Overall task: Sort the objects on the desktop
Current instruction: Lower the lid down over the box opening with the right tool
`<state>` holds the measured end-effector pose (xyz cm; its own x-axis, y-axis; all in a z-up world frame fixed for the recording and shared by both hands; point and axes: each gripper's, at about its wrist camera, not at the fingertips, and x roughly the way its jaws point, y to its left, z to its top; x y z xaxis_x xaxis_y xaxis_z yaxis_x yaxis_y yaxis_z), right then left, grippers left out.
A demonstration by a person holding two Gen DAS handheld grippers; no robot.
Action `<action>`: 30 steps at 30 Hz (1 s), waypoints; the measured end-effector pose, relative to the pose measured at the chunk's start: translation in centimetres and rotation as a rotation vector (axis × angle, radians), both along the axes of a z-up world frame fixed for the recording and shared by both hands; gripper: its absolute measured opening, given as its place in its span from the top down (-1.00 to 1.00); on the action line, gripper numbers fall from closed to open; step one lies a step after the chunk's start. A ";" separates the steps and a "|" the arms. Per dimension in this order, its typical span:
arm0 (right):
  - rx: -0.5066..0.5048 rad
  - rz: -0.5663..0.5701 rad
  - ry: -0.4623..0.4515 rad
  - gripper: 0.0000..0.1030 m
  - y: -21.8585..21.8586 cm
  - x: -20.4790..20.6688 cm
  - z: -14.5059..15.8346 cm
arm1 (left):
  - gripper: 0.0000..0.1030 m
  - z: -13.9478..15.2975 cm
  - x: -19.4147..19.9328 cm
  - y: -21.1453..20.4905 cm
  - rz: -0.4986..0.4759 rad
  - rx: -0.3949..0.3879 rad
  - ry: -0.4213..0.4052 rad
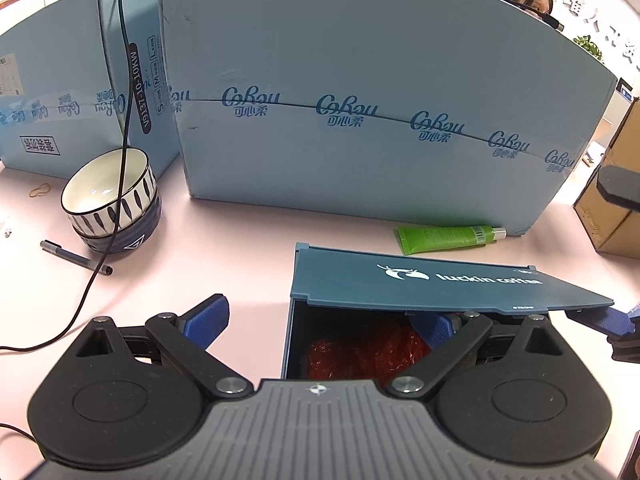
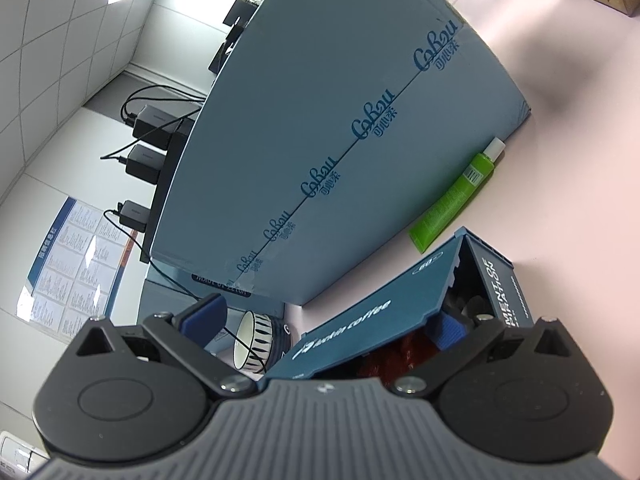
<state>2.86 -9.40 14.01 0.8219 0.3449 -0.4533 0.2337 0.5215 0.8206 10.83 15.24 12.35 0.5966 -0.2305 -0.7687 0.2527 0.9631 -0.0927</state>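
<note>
Left gripper point(image 1: 320, 322) spread wide over blue box point(image 1: 292, 344), one finger inside beneath its lid point(image 1: 432, 286), right gripper point(image 2: 332, 322) likewise agape, tilted, straddling lid, green tube point(image 1: 444, 238) behind box.

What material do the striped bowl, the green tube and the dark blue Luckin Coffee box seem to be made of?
Striped bowl: likely glazed ceramic; its white inside is glossy and reflects light.
Green tube: probably soft plastic; smooth sheen, flat crimped end, white cap.
Luckin Coffee box: seemingly matte rigid plastic, perhaps coated board; thin stiff hinged lid with printed white logo, no gloss.
</note>
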 end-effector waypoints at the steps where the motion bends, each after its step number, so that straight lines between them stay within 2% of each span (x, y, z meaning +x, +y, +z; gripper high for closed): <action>1: 0.000 0.002 0.002 -1.00 0.1 0.0 -0.1 | -0.87 0.0 0.0 0.0 -0.001 -0.001 0.001; 30: -0.018 0.009 -0.017 -1.00 0.9 -1.7 0.0 | -0.92 -0.7 -0.6 0.5 0.009 0.018 0.012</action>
